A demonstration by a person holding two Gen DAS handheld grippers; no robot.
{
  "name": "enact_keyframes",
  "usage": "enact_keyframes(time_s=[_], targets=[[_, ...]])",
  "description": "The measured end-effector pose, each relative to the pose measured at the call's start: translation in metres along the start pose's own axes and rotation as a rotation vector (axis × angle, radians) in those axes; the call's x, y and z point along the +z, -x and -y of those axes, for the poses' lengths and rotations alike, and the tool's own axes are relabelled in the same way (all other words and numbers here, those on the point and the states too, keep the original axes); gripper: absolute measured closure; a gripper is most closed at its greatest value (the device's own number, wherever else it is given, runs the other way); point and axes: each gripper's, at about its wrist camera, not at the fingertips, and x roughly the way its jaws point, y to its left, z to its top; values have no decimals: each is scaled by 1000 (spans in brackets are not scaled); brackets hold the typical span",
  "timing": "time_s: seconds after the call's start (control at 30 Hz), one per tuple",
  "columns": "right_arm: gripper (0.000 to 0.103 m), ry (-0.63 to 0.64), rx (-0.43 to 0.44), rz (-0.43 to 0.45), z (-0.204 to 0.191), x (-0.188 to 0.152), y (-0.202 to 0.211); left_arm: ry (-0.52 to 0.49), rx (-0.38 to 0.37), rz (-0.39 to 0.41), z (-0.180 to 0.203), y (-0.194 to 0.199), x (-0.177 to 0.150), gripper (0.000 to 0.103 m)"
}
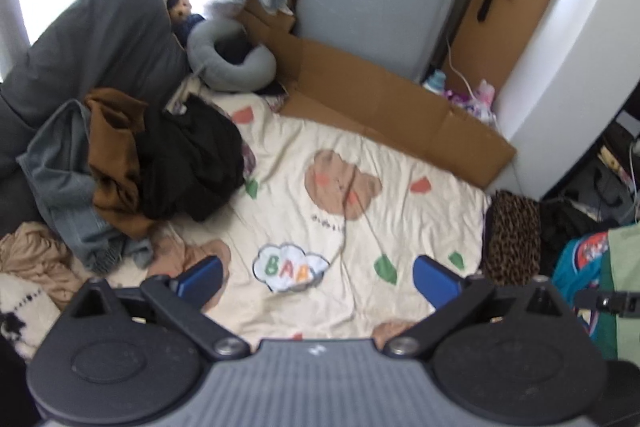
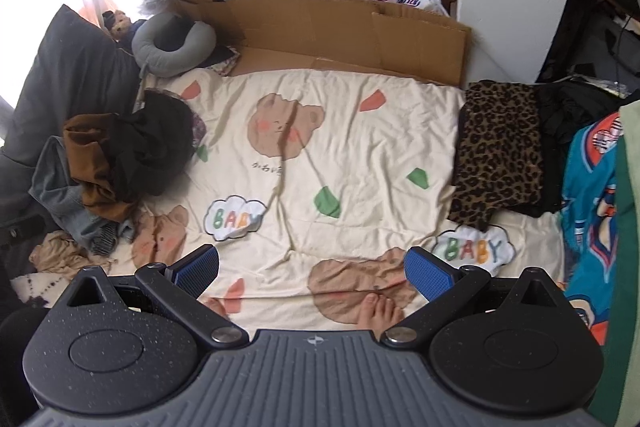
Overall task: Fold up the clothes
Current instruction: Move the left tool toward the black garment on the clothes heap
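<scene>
Here, in the left wrist view, the left gripper (image 1: 316,277) hangs above a cream blanket (image 1: 400,227) printed with bears and clouds; its jaws stand wide apart and hold nothing. The landmark is the bear face (image 1: 342,183) printed near the blanket's middle. Left of the bear face lies the pile of unfolded clothes (image 1: 132,167): a black garment (image 1: 192,163) on top, a brown garment (image 1: 116,155) beside it, a grey-blue garment (image 1: 60,171) beneath, and a beige one (image 1: 36,259) at the near edge. Beyond the bear face a flattened cardboard box (image 1: 380,95) lies at the blanket's far edge, with a grey ring cushion (image 1: 228,61) to its left. Right of the bear face, off the blanket's edge, a leopard-print cloth (image 1: 514,239) is visible.

In the right wrist view, the right gripper (image 2: 312,273) hangs over the same blanket (image 2: 360,155), jaws likewise wide and empty. Left of the bear face (image 2: 282,129) sits the clothes pile (image 2: 120,163), black garment (image 2: 156,147) uppermost and touching the brown one (image 2: 88,167). Right of the bear face the leopard-print cloth (image 2: 500,151) lies flat and folded at the blanket's edge, a black folded item (image 2: 560,139) just beside it, and a teal printed cloth (image 2: 588,211) further right. Below the bear face, at the gripper's body, a bare foot (image 2: 378,313) rests on the blanket.
</scene>
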Motion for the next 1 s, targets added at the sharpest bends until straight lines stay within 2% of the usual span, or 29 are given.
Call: enact_keyframes(time_s=[0.27, 0.5, 0.63, 1.0], targets=[[1, 12, 23, 32, -6, 18, -9, 11, 20, 59, -21, 0, 22, 1], [1, -1, 83, 38, -14, 42, -24, 23, 48, 119, -43, -5, 36, 1], [1, -1, 119, 43, -22, 59, -33, 40, 33, 154, -56, -9, 42, 1], [1, 79, 110, 98, -38, 97, -68, 65, 134, 189, -95, -43, 51, 5]])
